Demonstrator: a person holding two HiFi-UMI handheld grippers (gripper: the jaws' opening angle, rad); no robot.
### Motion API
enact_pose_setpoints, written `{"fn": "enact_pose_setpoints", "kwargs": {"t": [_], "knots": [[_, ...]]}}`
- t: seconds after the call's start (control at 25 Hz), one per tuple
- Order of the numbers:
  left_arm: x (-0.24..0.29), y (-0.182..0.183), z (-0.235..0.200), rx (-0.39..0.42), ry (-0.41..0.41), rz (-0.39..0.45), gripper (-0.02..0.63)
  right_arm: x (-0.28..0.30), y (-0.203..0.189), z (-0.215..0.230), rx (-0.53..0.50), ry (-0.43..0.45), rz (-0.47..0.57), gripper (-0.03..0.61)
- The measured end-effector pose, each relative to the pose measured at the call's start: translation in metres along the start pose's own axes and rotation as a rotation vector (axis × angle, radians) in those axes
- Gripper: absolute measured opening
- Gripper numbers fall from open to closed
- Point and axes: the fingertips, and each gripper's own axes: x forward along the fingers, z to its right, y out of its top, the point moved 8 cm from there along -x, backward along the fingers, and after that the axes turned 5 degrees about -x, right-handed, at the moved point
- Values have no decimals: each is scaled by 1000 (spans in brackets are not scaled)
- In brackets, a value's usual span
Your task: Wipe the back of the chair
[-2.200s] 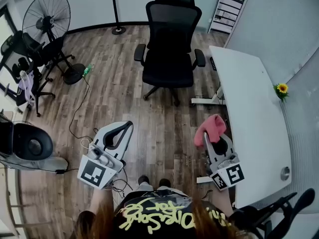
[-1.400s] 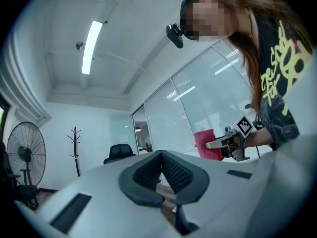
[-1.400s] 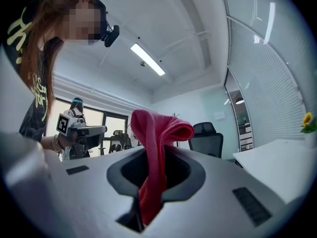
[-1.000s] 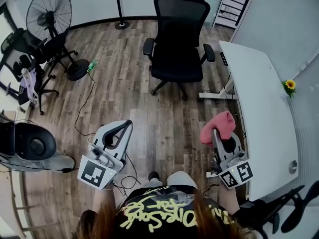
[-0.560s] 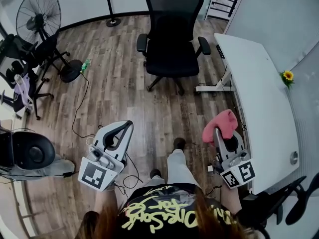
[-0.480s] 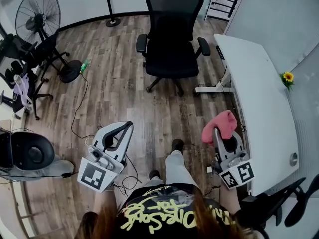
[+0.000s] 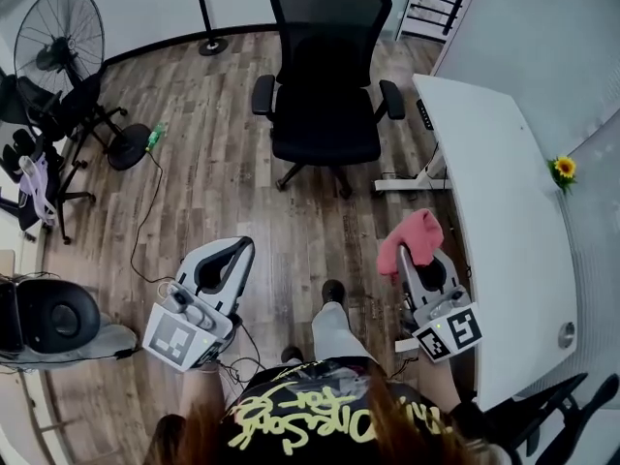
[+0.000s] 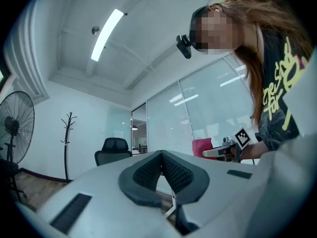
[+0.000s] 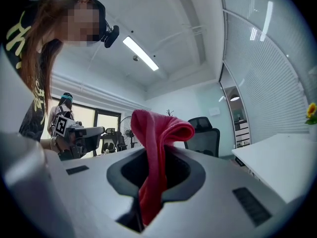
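Right gripper (image 9: 156, 157) view: jaws clamped on the red cloth (image 9: 159, 125), fold poking past the tips; head view shows only the bunch. Left gripper (image 8: 161, 155): jaws together, empty. Chair (image 7: 325, 76) well ahead of both, seat apparently facing us. Bare floor (image 7: 291, 226) before chair; desk (image 7: 496, 192) edge to its right.

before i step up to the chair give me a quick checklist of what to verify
1. Cloth gripped: ok, right gripper shut on the pink cloth.
2. Left gripper free: ok, shut, nothing between its jaws.
3. Chair within reach: not ok, it stands apart across the floor.
4. Path: ok, bare floor ahead; cable lies off left.
5. Backrest's rear side: cannot tell, it faces away.
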Motion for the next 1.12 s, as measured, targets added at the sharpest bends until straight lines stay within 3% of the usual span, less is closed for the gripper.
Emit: {"fn": "enact_pose_setpoints", "kwargs": {"t": [0.2,0.72,1.12], "knots": [[50,-5,-23,-11,3,8,-6,39,1,44,-15,32,24,60],[181,0,-63,8,18,6,-6,111,14,178,-8,20,59,60],[225,-7,-74,47,51,-13,-6,147,-3,220,31,68,43,60]]}}
